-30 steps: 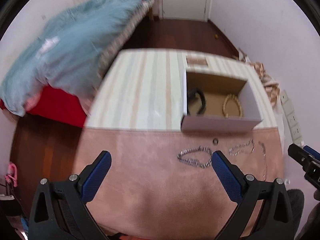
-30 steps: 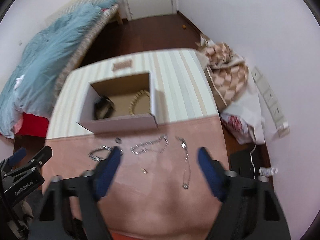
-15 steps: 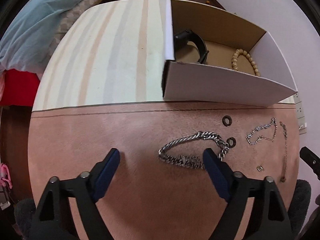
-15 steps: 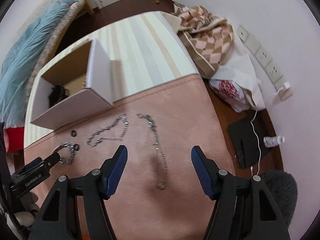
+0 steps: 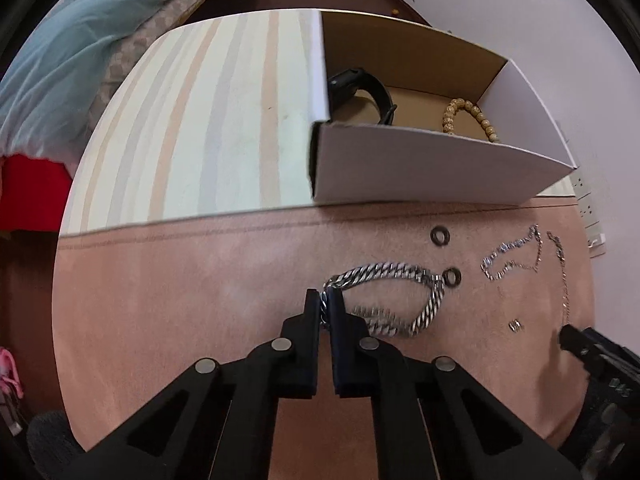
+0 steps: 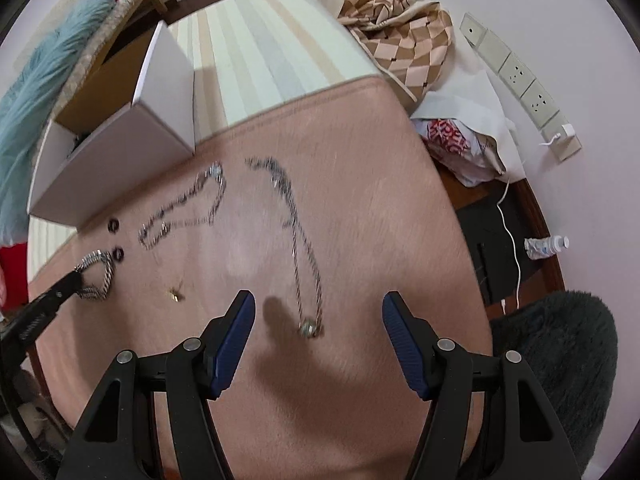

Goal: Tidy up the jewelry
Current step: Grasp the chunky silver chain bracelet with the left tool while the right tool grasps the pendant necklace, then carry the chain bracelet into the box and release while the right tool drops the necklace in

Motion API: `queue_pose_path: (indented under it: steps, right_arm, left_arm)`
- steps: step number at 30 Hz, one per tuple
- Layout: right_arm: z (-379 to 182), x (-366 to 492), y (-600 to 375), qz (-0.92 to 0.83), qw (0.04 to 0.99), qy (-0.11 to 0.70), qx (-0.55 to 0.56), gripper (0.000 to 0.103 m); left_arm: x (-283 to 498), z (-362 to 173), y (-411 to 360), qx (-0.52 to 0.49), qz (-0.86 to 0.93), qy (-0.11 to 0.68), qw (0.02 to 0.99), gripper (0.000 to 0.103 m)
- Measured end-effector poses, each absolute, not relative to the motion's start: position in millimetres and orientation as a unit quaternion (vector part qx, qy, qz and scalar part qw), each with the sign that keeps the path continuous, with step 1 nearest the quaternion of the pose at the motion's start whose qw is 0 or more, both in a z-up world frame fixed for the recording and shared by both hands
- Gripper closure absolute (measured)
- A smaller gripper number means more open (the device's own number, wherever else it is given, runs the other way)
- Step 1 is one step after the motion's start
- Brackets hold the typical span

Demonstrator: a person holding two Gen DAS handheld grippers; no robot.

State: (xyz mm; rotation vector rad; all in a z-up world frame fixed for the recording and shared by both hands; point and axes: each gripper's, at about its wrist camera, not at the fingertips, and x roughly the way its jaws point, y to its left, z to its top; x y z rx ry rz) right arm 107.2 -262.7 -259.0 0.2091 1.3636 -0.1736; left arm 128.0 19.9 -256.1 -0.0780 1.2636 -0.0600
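Note:
A thick silver chain bracelet (image 5: 404, 300) lies on the pink cloth (image 5: 180, 300). My left gripper (image 5: 325, 304) is shut on its left end; it also shows in the right wrist view (image 6: 78, 274). My right gripper (image 6: 318, 312) is open, low over the pendant end of a thin long necklace (image 6: 298, 232). A second thin silver chain (image 6: 188, 208) and two dark rings (image 5: 440, 235) (image 5: 452, 276) lie near the open cardboard box (image 5: 420, 168). The box holds a black band (image 5: 364, 88) and a beaded bracelet (image 5: 472, 116). Small earrings (image 6: 175, 294) lie on the cloth.
The table has a striped cloth (image 5: 200, 120) behind the pink one. A bed with a blue blanket (image 5: 72, 40) is to the left. A checkered cloth (image 6: 396, 28), a plastic bag (image 6: 452, 140) and wall sockets (image 6: 516, 76) are to the right. A dark fuzzy seat (image 6: 560, 360) is near.
My left gripper has moved down to the thick bracelet and closed on its left end. My right gripper has moved lower and forward over the long necklace, still open.

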Motion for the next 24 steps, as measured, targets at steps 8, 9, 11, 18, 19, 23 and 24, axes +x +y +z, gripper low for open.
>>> queue_pose_path:
  steps: [8,9,11,18,19,23,24]
  right_arm:
    - [-255.9,98.4,-252.7,-0.08,0.786,0.607,0.084,0.092]
    - [-253.4,96.9,-252.4,-0.074,0.789,0.603,0.087,0.092]
    - [-244.7,94.6,-250.9,-0.063,0.799,0.59,0.097,0.092]
    - [-191.7,97.2,-249.8,-0.011,0.827,0.546,0.134,0.092]
    - [-183.3,98.8,-250.0,-0.004,0.831,0.54,0.136,0.092]
    - [-146.6,109.0,-244.5,0.031,0.843,0.519,0.137,0.092]
    - [-138.2,113.1,-242.6,0.042,0.844,0.515,0.141,0.092]
  left_arm:
    - [89.9,-235.2,29.7,-0.072,-0.031,0.581,0.81,0.101]
    - [85.6,-231.4,30.0,-0.076,-0.032,0.579,0.811,0.101]
    - [78.3,-222.8,32.6,-0.081,-0.035,0.573,0.815,0.101]
    - [85.2,-179.1,34.3,-0.091,-0.06,0.539,0.835,0.101]
    - [87.2,-172.6,34.4,-0.091,-0.063,0.533,0.839,0.101]
    - [97.3,-143.4,35.0,-0.095,-0.078,0.511,0.851,0.103]
    - [100.7,-135.7,36.1,-0.097,-0.084,0.506,0.853,0.103]
